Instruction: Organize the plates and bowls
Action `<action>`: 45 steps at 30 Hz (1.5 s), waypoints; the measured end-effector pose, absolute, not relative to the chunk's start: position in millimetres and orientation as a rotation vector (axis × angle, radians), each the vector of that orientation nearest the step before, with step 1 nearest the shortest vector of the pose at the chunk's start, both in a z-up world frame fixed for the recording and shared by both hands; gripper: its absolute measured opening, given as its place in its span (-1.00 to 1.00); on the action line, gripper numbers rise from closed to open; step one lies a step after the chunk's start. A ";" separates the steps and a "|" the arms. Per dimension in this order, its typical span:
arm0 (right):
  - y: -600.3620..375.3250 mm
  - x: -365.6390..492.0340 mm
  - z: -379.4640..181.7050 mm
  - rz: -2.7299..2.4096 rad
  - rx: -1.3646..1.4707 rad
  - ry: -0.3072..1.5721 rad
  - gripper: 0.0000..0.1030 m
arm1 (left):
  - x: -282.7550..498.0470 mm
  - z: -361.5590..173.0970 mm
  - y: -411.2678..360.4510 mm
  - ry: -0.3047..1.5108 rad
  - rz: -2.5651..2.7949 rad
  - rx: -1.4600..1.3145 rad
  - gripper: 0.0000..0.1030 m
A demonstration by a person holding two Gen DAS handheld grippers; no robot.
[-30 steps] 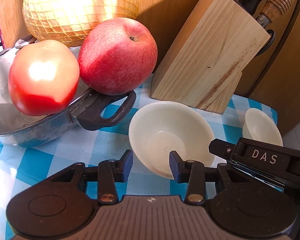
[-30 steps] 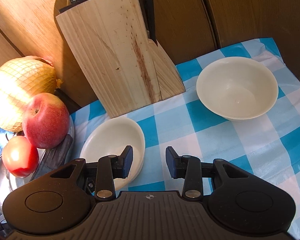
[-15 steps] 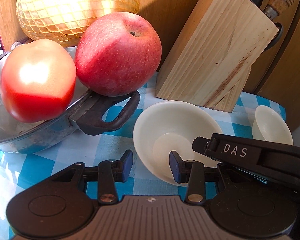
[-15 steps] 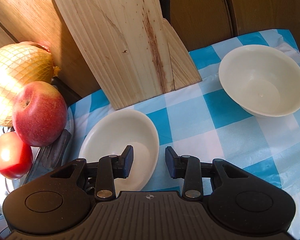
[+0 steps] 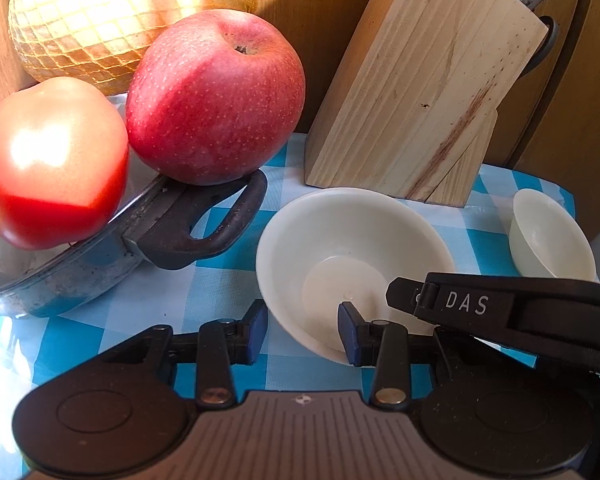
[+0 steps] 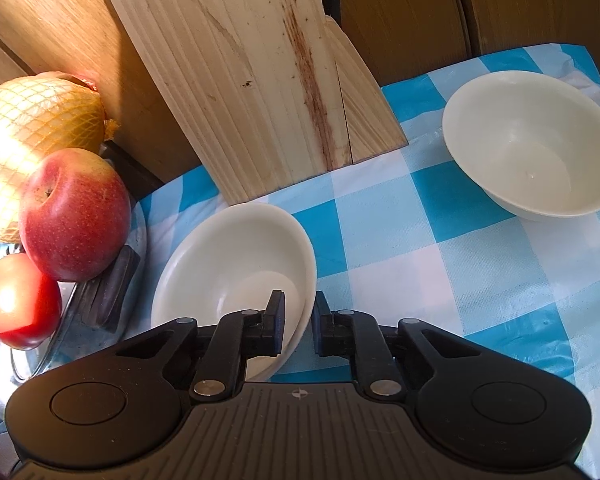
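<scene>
The near bowl (image 6: pixel 236 264), at 9 o'clock of the far bowl (image 6: pixel 532 144), is judged rigid, glossy, breakable; its rim is straddled by the right gripper (image 6: pixel 298 326), jaws narrowed but not shown pinching, while the left gripper (image 5: pixel 302 330) is held spread.

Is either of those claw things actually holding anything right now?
The right gripper has its jaws around the near bowl's rim, not yet shut. The left gripper holds nothing.

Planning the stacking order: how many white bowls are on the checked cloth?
2. The near bowl sits beside the pan handle, its rim between the right gripper fingers; the far bowl stands alone near the cloth's right edge.
</scene>
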State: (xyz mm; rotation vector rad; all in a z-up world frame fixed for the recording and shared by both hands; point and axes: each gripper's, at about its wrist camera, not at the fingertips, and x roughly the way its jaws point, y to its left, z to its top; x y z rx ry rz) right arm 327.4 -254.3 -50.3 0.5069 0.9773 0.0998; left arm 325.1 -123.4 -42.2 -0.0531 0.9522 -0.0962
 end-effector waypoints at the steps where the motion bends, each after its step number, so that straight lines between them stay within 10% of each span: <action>1: -254.5 327.1 -49.8 0.100 0.506 0.977 -0.67 | 324.7 -41.4 -124.5 0.947 -0.100 -0.043 -0.38; 45: -292.1 212.6 22.1 0.007 0.494 0.819 -0.66 | 217.5 32.3 -149.9 0.740 -0.342 0.088 -0.40</action>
